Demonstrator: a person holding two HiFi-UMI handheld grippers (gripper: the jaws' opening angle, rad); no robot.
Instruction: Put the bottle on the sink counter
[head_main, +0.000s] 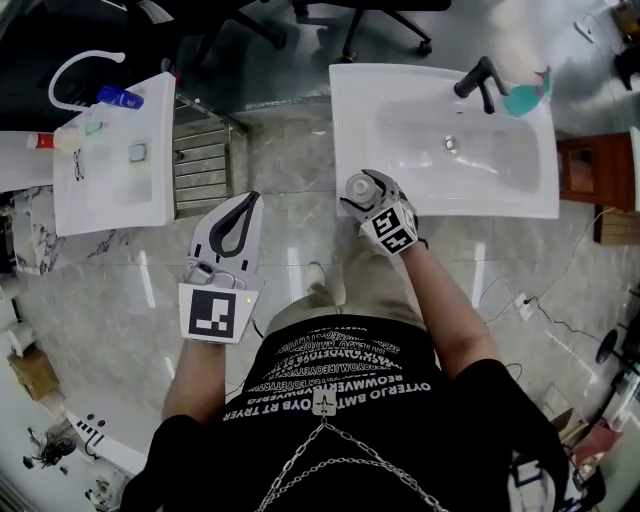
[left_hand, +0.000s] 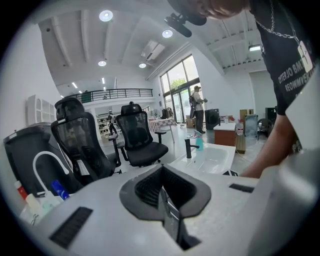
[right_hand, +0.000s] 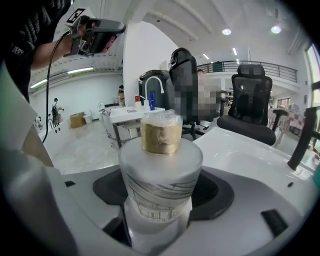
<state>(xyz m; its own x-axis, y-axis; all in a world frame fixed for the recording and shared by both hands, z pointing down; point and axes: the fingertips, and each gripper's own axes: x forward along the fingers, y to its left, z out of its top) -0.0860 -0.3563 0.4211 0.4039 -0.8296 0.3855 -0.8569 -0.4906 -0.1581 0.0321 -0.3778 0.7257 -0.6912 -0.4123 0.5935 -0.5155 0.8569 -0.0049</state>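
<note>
Right at sink counter (head_main: 345, 100) corner: bottle (head_main: 360, 186)

bottle (right_hand: 161, 172) — frosted, matt, gold cap (right_hand: 160, 136) | sink (head_main: 352, 140) — glossy white, smooth | floor (head_main: 290, 165): polished stone

Fingers (right_hand: 70, 202) of right gripper (right_hand: 161, 200) clamp upright frosted bottle (right_hand: 160, 172), gold neck; white sink (right_hand: 250, 155) beyond.

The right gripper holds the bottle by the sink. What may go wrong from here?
1. The bottle is near the front rim of the sink counter; set down there, it might tip onto the floor.
2. The right gripper holds only its lower part, so the smooth bottle might slip or tilt.
</note>
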